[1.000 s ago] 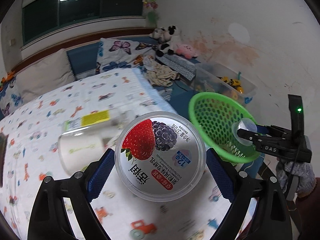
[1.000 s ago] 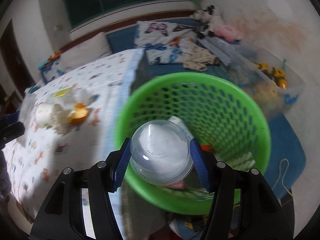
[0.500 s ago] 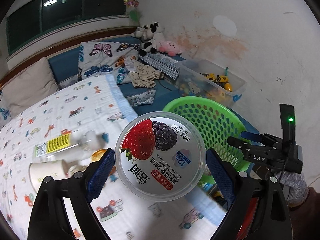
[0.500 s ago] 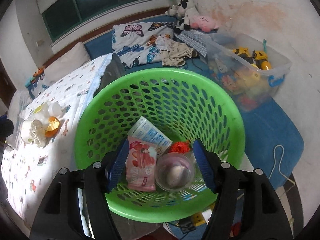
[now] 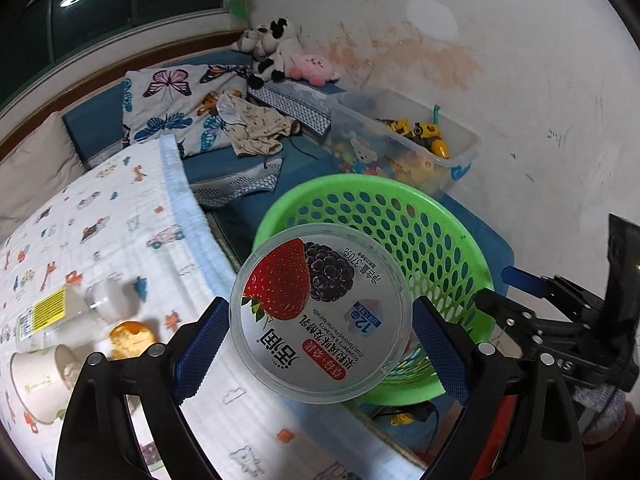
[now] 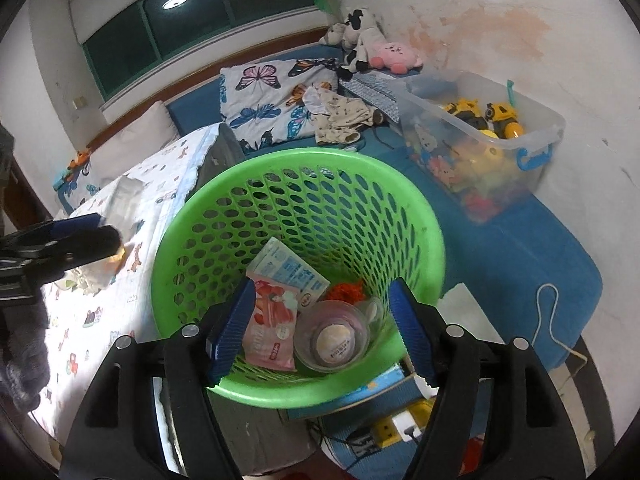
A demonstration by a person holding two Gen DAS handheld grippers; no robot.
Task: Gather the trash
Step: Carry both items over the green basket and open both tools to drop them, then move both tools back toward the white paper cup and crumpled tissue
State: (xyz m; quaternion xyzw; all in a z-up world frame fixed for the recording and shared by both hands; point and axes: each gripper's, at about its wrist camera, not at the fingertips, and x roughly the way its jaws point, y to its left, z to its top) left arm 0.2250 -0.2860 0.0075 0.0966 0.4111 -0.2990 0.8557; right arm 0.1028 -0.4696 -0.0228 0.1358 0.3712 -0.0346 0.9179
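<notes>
- The left gripper (image 5: 320,332) clamps a yogurt tub (image 5: 320,314) between its blue pads (image 5: 199,346), lid toward the camera, showing a strawberry and a blackberry.
- The tub sits in front of the near rim of the green basket (image 5: 432,216) and covers part of the basket's mouth in the left view.
- The right gripper (image 6: 320,326) is spread wide with nothing between its fingers; it hangs over the basket's (image 6: 192,240) near rim, pointing down into it.
- Inside the basket, between the right gripper's fingers, lie a clear cup (image 6: 334,336), a pink packet (image 6: 270,330), a blue-and-white carton (image 6: 290,270) and something orange-red (image 6: 346,290) that I cannot identify.
- The cup's rim touches the packet's edge; the carton lies behind both.
- On the bed's printed sheet (image 5: 100,216), left of the left gripper, more trash remains: a paper cup (image 5: 38,376) on its side, a clear bottle (image 5: 68,312) with a yellow label, and an orange scrap (image 5: 132,334), probably food, though blur makes it hard to tell.
- The left gripper's finger cuts off the paper cup's lower edge.
- In the left view the right gripper shows at the right edge, beside the basket.
- A clear toy bin (image 6: 492,140) stands behind the basket, against the wall.
</notes>
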